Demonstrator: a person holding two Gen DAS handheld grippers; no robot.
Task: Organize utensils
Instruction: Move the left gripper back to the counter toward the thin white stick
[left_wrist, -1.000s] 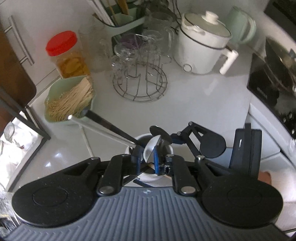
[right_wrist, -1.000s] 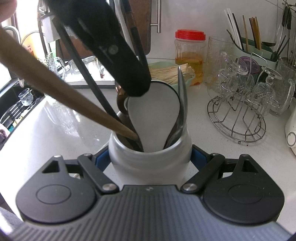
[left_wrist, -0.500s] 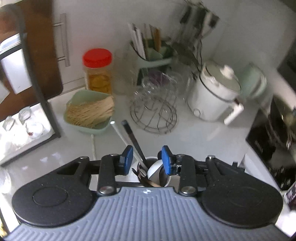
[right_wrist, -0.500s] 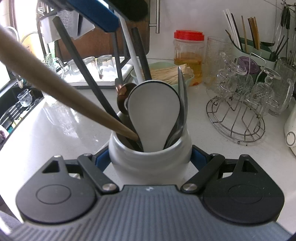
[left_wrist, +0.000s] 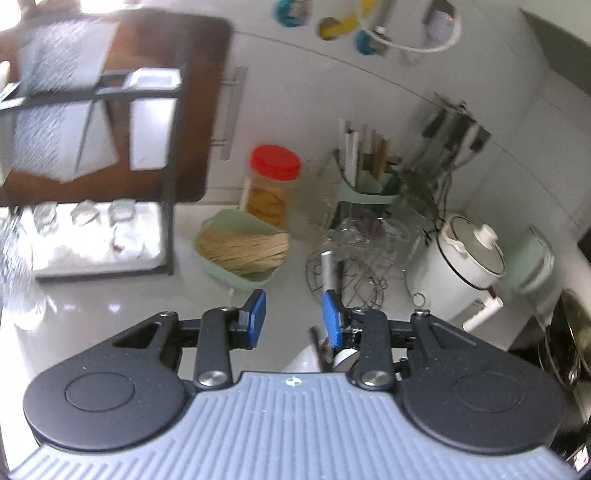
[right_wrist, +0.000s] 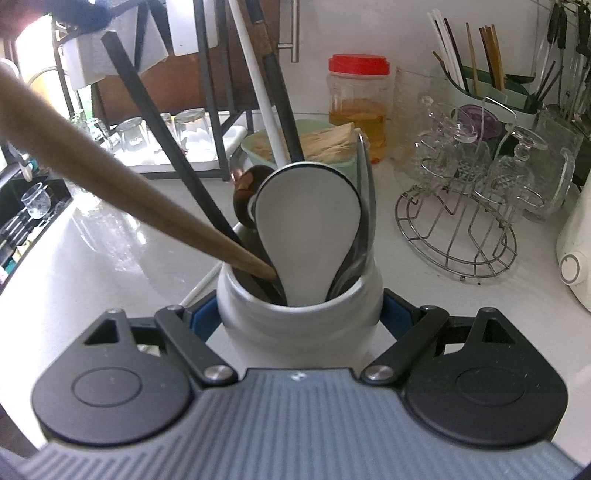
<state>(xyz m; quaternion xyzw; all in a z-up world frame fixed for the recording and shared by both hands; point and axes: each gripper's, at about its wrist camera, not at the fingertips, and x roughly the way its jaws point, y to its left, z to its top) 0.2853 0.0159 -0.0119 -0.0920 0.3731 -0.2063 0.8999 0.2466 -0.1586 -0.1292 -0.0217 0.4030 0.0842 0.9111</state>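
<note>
A: The right tongs (right_wrist: 300, 317) are clamped on the white utensil jar (right_wrist: 299, 314), one blue pad on each side of its body, and the jar stands on the white desk (right_wrist: 92, 280) at the near middle of the right wrist view.

B: And the left tongs (left_wrist: 293, 315)?

A: Their jaws have just been opening and now stand apart with nothing between the blue pads (left_wrist: 256, 314). They hang above the jar, whose rim shows just below the right pad in the left wrist view.

B: What is in the jar?

A: A broad white spoon (right_wrist: 308, 229) faces the camera, bowl up. A metal ladle (right_wrist: 365, 206) sits just behind its right edge, and a dark brown spoon (right_wrist: 245, 192) peeks out at its left. A wooden handle (right_wrist: 122, 184) slants up to the left, a black handle (right_wrist: 162, 136) leans the same way behind it, and a white handle (right_wrist: 258, 96) and a dark handle (right_wrist: 280, 107) rise towards the far side.

B: What else is on the desk?

A: Beyond the jar, a green tray of thin wooden sticks (left_wrist: 243, 247), then a jar with a red lid (right_wrist: 358, 107) near the far wall. To the right, a wire rack with upturned glasses (right_wrist: 461, 210), and behind it a green holder with chopsticks (right_wrist: 487, 92). A white cooker (left_wrist: 465, 266) stands at the far right. To the left, a black shelf frame stands over a tray of upturned glasses (right_wrist: 159, 136).
</note>
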